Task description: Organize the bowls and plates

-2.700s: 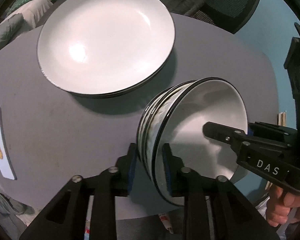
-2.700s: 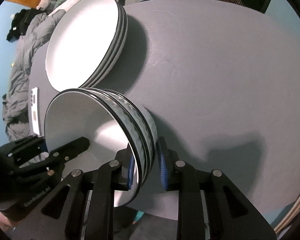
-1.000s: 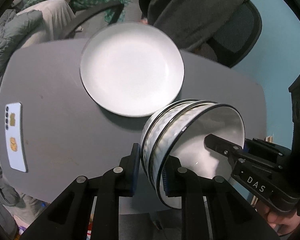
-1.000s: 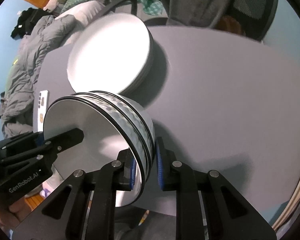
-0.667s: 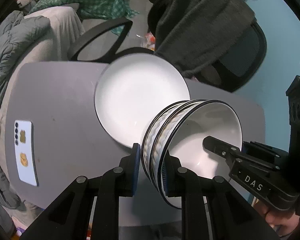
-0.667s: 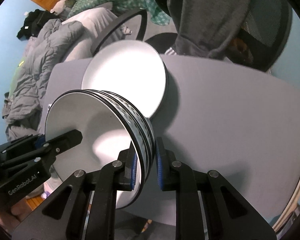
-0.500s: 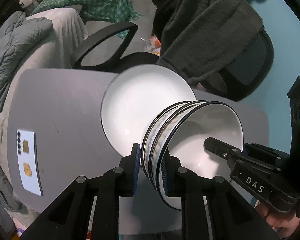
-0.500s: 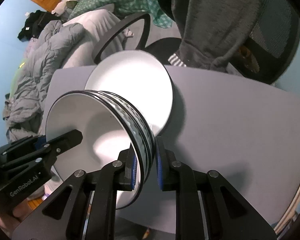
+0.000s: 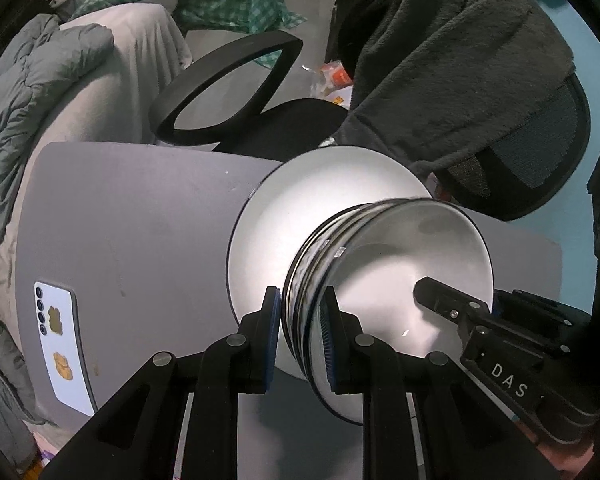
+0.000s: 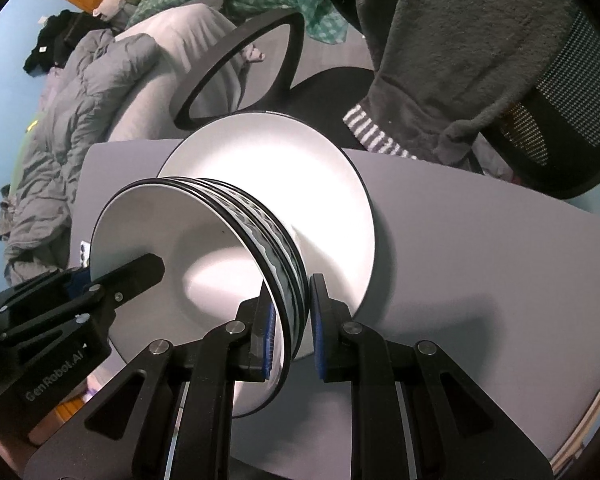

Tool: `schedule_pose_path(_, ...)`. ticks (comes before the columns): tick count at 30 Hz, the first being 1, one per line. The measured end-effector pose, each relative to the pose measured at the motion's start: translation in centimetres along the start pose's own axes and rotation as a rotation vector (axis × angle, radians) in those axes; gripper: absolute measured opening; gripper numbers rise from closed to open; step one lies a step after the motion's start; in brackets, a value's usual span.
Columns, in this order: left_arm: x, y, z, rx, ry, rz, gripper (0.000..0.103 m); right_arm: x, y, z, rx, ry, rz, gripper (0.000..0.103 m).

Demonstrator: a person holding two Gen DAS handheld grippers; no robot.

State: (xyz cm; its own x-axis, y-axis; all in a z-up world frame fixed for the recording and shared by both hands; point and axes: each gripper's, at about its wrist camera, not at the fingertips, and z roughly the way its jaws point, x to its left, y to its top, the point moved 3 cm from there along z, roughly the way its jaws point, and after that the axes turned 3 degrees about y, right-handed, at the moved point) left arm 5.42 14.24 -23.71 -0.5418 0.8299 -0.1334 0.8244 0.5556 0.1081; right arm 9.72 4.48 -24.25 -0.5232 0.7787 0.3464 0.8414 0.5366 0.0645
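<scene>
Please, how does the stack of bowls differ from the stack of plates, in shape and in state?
The stack of deep white bowls with patterned sides is held up by both hand-held grippers, left and right; the stack of wide white plates rests on the grey table. The bowls are deep and narrower; the plates are shallow and wider. The bowls' outsides carry a wavy pattern; the plates look plain. Both are white with dark rims.

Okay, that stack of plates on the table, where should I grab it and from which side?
Grip the plates at the rim, from the table's open side: they lie flat, and the held bowls hang over their near edge.
</scene>
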Motion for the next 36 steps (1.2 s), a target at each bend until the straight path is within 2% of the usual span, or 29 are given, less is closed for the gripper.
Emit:
schedule_pose_path(11, -0.1, 1.0, 0.1, -0.020, 0.005, 0.010, 0.019, 0.2, 2.1, 0.2, -0.006, -0.016, -0.026, 0.016)
schedule_pose_path(14, -0.3, 0.7, 0.0, -0.029, 0.012, 0.015, 0.023, 0.3, 1.9, 0.2, -0.012, -0.010, -0.049, 0.019)
schedule_pose_path(17, -0.2, 0.5, -0.7, -0.050, 0.021, 0.000, 0.028, 0.3, 1.8, 0.0, -0.030, -0.008, -0.062, 0.026)
schedule_pose_path(22, 0.6, 0.0, -3.5, -0.128, 0.031, -0.053, 0.039, 0.1, 1.7, -1.7, -0.079, -0.064, -0.079, 0.048)
schedule_pose_path(24, 0.9, -0.2, -5.3, -0.177, 0.021, -0.077, 0.046, -0.1, 1.8, -2.7, -0.098, -0.076, -0.077, 0.050)
schedule_pose_path(26, 1.2, -0.4, -6.9, -0.212, 0.012, -0.089, 0.047, -0.3, 1.7, -3.8, -0.114, -0.079, -0.076, 0.053)
schedule_pose_path(28, 1.4, -0.6, -8.6, -0.251, 0.007, -0.103, 0.054, -0.4, 1.6, -5.1, -0.138, -0.089, -0.082, 0.058)
schedule_pose_path(32, 1.6, -1.3, -11.6, -0.322, 0.002, -0.105, 0.058, 0.1, 1.0, -8.3, -0.199, -0.125, -0.107, 0.061)
schedule_pose_path(34, 1.9, -1.7, -13.0, -0.344, -0.008, -0.109, 0.059, 0.4, 0.5, -9.7, -0.223, -0.126, -0.109, 0.067)
schedule_pose_path(36, 2.0, -2.1, -14.2, -0.355, -0.031, -0.115, 0.061, 0.7, 0.2, -11.2, -0.248, -0.114, -0.101, 0.067)
